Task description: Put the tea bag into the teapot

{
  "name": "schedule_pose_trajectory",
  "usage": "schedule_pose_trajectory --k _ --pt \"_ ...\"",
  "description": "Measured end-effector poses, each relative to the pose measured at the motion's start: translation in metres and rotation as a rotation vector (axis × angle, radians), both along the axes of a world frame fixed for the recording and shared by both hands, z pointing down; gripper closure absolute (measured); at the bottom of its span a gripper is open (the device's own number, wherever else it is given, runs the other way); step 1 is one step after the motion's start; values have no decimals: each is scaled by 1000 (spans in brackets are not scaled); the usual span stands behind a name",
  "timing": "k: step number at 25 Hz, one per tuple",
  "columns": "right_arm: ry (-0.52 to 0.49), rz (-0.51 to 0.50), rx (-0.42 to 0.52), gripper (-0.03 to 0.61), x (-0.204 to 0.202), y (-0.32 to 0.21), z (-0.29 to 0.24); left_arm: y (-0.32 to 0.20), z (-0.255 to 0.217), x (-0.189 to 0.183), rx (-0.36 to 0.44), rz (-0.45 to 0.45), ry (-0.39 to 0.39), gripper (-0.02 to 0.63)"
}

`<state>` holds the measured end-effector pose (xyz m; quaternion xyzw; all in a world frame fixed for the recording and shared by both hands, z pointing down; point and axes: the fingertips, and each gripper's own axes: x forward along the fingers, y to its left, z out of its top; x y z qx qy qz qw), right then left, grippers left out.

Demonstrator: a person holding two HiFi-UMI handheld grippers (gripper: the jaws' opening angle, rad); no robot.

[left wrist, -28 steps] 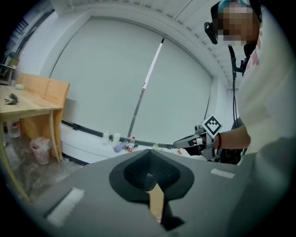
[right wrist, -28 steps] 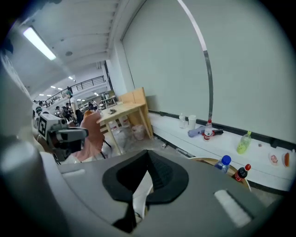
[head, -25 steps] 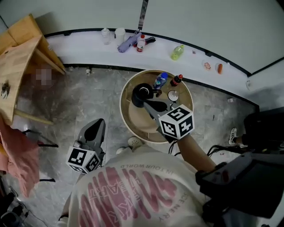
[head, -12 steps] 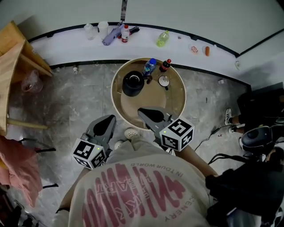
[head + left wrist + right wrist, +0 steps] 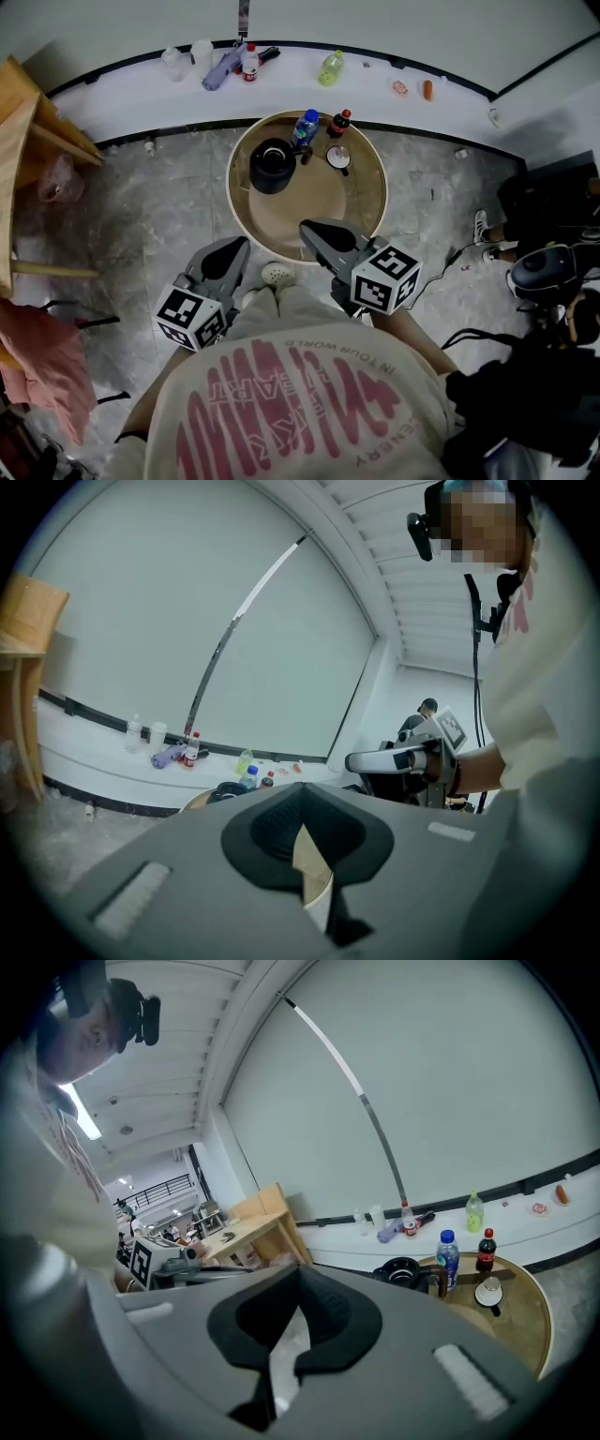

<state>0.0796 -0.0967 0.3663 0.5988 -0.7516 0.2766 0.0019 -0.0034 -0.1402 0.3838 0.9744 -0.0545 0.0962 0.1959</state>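
Note:
A black teapot (image 5: 272, 166) stands at the far left of the round wooden table (image 5: 361, 202), also visible in the right gripper view as the teapot (image 5: 401, 1272). I cannot see a tea bag in any view. My right gripper (image 5: 310, 231) hovers over the table's near edge, shut and empty, well short of the teapot. My left gripper (image 5: 235, 247) hangs off the table to the left over the floor, also shut with nothing in it. The left gripper (image 5: 302, 799) and right gripper (image 5: 298, 1279) both show their jaws meeting at the tips.
Beside the teapot stand a blue bottle (image 5: 303, 127), a cola bottle (image 5: 338, 123) and a small white cup (image 5: 337, 157). A white ledge (image 5: 122, 94) with several bottles runs along the wall. A wooden table (image 5: 19, 150) is at left, black gear (image 5: 553, 272) at right.
My right gripper has pulled back from over the teapot to the table's near edge. The left gripper has come up slightly beside it.

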Motion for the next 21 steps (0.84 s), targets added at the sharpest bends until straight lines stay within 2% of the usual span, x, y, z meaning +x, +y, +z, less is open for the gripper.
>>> schedule_pose_trajectory --k 21 --pt "64 -20 -26 574 -2 14 9 8 -1 -6 29 3 -21 598"
